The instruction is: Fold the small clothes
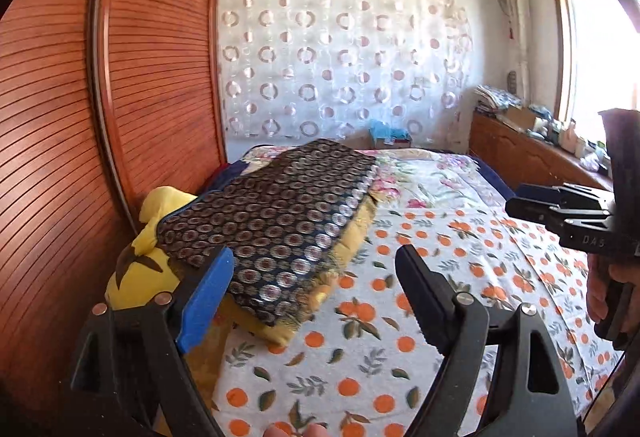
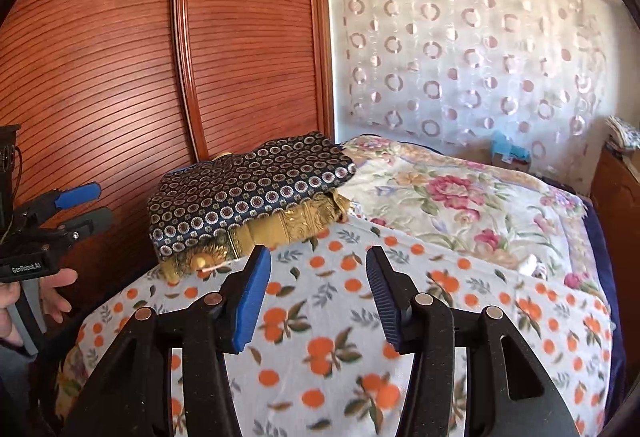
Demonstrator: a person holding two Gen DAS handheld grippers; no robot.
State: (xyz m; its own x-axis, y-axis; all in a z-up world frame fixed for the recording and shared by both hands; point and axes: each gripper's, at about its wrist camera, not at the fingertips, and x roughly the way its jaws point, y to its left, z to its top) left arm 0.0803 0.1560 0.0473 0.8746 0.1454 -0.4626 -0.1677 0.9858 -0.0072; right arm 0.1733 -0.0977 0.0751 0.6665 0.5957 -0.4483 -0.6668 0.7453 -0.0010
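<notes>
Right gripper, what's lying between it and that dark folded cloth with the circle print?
In the right wrist view, only the orange-print sheet lies between the open right gripper and the dark cloth, plus the gold cushion edge under the cloth.

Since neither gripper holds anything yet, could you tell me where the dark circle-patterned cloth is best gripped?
Probably at the near corner of the dark patterned cloth, which overhangs the gold cushion beneath. The open left gripper could come in low from the front, one finger under the free edge.

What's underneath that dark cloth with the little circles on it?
The dark patterned cloth lies on a folded golden fabric, whose edges stick out beneath. How far the golden fabric extends, or anything else below, is covered.
</notes>
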